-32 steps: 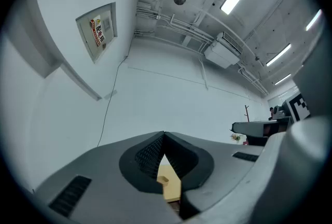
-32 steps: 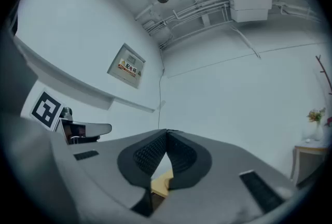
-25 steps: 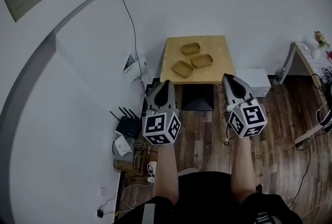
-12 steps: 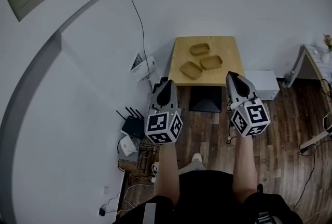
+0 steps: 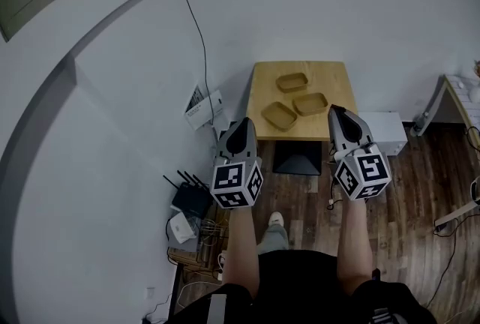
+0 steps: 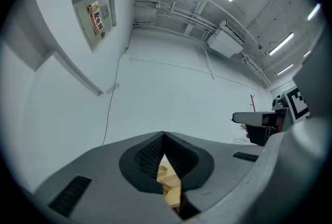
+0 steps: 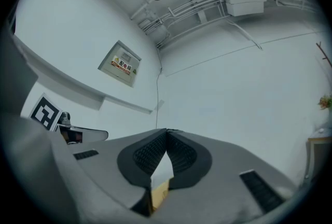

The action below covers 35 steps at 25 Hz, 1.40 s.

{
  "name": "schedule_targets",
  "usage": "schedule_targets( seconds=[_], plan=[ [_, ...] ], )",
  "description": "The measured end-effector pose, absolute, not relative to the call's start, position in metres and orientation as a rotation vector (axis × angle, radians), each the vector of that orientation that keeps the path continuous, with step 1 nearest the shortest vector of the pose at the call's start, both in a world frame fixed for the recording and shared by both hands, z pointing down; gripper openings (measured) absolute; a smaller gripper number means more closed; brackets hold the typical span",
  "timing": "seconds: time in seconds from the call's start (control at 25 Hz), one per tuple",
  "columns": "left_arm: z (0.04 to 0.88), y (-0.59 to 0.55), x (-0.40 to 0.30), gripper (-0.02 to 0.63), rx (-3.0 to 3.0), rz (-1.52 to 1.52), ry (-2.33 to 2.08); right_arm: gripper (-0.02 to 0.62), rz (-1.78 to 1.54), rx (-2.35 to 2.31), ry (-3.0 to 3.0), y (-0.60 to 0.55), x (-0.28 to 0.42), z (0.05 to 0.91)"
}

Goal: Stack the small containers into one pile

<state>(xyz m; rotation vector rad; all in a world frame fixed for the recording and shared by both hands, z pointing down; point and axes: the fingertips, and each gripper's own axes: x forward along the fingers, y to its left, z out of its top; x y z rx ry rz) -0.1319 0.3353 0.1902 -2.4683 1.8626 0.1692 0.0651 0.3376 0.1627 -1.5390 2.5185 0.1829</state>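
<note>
Three small tan containers lie apart on a small wooden table [image 5: 261,92]: one at the back [image 5: 292,82], one at the right [image 5: 310,103], one at the front left [image 5: 279,115]. Both grippers hang in the air short of the table's near edge. My left gripper [image 5: 244,124] is shut with nothing in it. My right gripper [image 5: 335,111] is likewise shut and empty. In the left gripper view the closed tips [image 6: 164,135] leave a slit below, where the containers [image 6: 167,173] show. In the right gripper view the tips [image 7: 166,131] also meet, with a strip of table [image 7: 157,196] under them.
The table stands against a white wall on a black base [image 5: 298,158]. A white box [image 5: 388,125] sits to its right, a desk edge [image 5: 455,95] further right. A router [image 5: 187,200], cables and small devices clutter the floor at the left. The floor is dark wood.
The table and containers have drifted right and lower in the head view, slightly nearer. Both grippers stay shut and level, now a little closer to the table's front edge.
</note>
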Motion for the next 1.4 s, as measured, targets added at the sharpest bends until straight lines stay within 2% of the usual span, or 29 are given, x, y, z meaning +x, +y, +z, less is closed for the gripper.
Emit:
schedule_targets(
  seconds=[0.48, 0.84, 1.0, 1.2, 1.4],
  plan=[
    [0.242, 0.156, -0.136, 0.000, -2.618, 0.120, 1.770, 0.006, 0.096, -1.744, 2.437, 0.183, 0.071, 0.214],
    [0.314, 0.009, -0.194, 0.000, -2.646, -0.141, 1.765, 0.006, 0.033, -1.826, 2.432, 0.032, 0.008, 0.254],
    [0.291, -0.065, -0.223, 0.000, -2.667, -0.084, 1.723, 0.006, 0.003, -1.839, 2.423, -0.044, -0.031, 0.246],
    [0.241, -0.144, -0.225, 0.000, -2.704, -0.014, 1.544, 0.006, 0.101, -1.890, 2.368, -0.112, -0.051, 0.200],
    [0.237, -0.177, -0.191, 0.000, -2.749, -0.081, 1.369, 0.006, 0.121, -2.009, 2.297, -0.133, -0.027, 0.193]
  ],
)
